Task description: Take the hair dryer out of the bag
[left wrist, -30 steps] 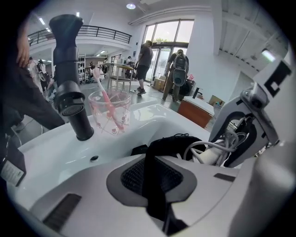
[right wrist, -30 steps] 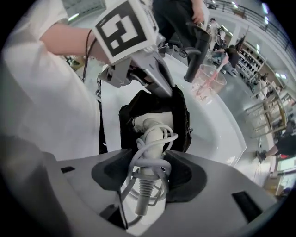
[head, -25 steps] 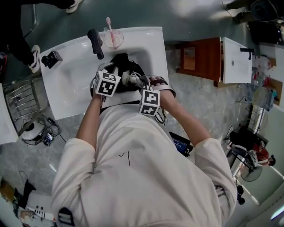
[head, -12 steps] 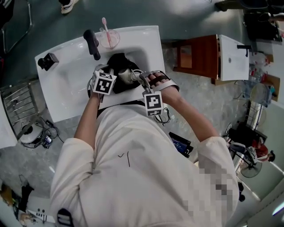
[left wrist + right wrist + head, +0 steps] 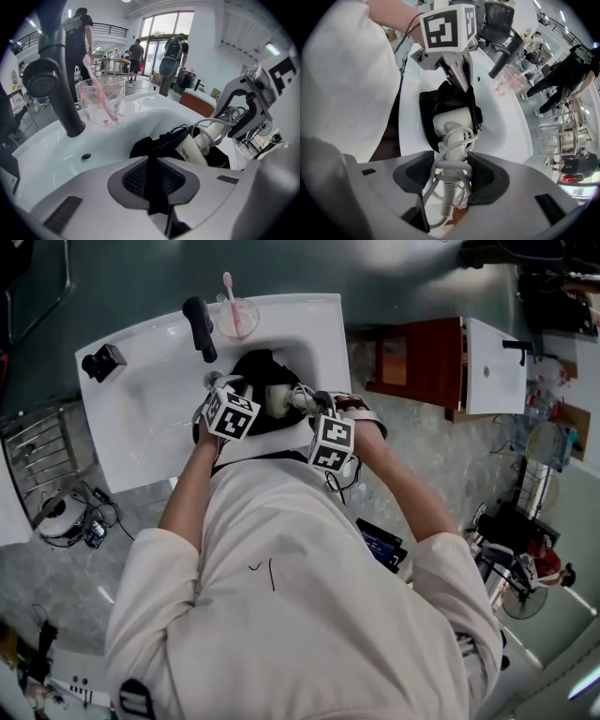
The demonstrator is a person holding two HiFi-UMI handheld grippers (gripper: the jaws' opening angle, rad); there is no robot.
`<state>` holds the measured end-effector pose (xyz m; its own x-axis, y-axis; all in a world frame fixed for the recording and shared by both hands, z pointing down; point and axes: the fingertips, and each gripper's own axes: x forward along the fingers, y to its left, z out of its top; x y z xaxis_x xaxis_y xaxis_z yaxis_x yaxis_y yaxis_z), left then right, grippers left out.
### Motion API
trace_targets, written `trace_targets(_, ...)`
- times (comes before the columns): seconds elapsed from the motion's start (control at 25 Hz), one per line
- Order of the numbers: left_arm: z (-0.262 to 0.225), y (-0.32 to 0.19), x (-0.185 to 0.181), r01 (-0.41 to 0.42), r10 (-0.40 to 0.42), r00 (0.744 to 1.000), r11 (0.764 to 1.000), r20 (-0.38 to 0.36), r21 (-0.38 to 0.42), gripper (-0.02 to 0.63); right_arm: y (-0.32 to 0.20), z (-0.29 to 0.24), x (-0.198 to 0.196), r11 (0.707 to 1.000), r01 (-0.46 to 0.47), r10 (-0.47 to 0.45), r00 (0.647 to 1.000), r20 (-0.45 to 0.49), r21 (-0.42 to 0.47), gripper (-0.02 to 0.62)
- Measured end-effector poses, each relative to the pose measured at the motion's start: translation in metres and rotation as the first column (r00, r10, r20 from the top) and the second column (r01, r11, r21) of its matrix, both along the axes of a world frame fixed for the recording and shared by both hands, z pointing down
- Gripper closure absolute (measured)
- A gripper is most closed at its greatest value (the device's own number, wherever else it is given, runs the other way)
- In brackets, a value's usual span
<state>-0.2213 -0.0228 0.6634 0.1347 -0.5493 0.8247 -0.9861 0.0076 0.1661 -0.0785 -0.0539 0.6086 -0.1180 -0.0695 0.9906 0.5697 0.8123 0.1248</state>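
The white hair dryer [image 5: 451, 123] is seen at the centre of the right gripper view. Its head is partly sunk in the mouth of the black bag [image 5: 425, 105], and its cord-wrapped handle is clamped between the jaws of the right gripper [image 5: 451, 176]. A fold of the bag's fabric is pinched by the nearly closed left gripper [image 5: 152, 180]. The bag is held in the basin of the white sink [image 5: 141, 418], below centre-top of the head view. A black faucet [image 5: 199, 326] and a cup [image 5: 236, 320] with a pink toothbrush stand at the sink's upper rim.

One sink [image 5: 141, 427] holds one black bag [image 5: 258, 367] and one hair dryer [image 5: 279, 401]. At its twelve o'clock stand one faucet [image 5: 200, 326], one cup [image 5: 236, 320] and one toothbrush [image 5: 228, 292]. There are two grippers: left gripper [image 5: 157, 185], right gripper [image 5: 451, 173].
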Motion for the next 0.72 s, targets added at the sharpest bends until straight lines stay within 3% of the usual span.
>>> trace_targets(0.32,-0.002,-0.012,0.011,-0.043,0.043,0.999,0.999,0.002,0.012,0.551,-0.015,0.022,0.020,0.989,-0.149,0.147,0.983,-0.110,-0.014,0.367)
trace_targets(0.52,-0.001,-0.009,0.013,-0.039,0.039,0.999,0.999,-0.013,0.007,0.552,-0.017,0.031,0.019,0.971,-0.238,0.225,0.949,-0.222,-0.034,0.359)
trace_targets(0.6,-0.001,-0.008,0.013,-0.034,0.034,0.999,0.999,-0.012,0.008,0.552,-0.020,0.033,0.017,0.945,-0.319,0.292,0.922,-0.254,-0.072,0.366)
trace_targets(0.64,-0.002,-0.008,0.013,-0.033,0.033,0.999,0.999,-0.011,0.010,0.552,-0.021,0.034,0.016,0.919,-0.380,0.340,0.898,-0.280,-0.103,0.376)
trace_targets(0.72,-0.004,-0.007,0.013,-0.038,0.038,0.999,0.999,-0.005,0.016,0.552,-0.018,0.036,0.015,0.823,-0.532,0.447,0.822,-0.352,-0.197,0.388)
